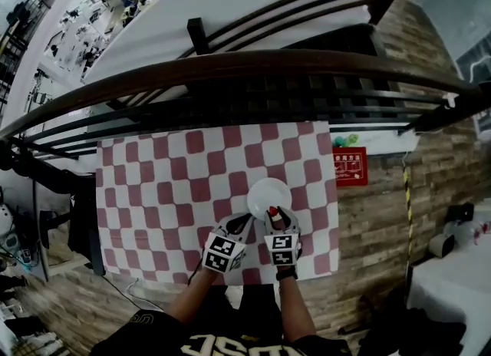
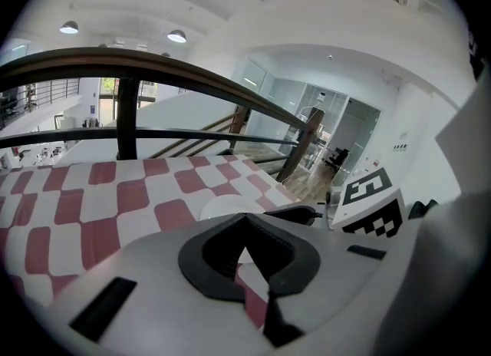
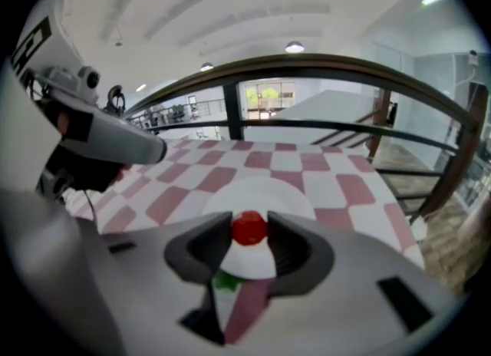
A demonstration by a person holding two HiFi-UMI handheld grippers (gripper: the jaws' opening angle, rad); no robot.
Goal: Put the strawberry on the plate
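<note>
A small red strawberry [image 3: 249, 228] sits between the jaws of my right gripper [image 3: 249, 233], whose pads press on both its sides. It hangs over the near edge of the white plate [image 3: 261, 192]. In the head view the strawberry [image 1: 272, 212] shows just at the plate's [image 1: 268, 192] near rim, with the right gripper [image 1: 275, 216] behind it. My left gripper [image 1: 244, 221] rests close beside it on the left, its jaws together and empty. In the left gripper view its tips [image 2: 245, 220] meet, and the plate [image 2: 230, 205] lies just beyond them.
The plate stands on a table with a red-and-white check cloth [image 1: 176, 186]. A dark curved railing [image 1: 245, 67] runs along the table's far side. A red sign [image 1: 350, 167] lies to the right on the brick floor.
</note>
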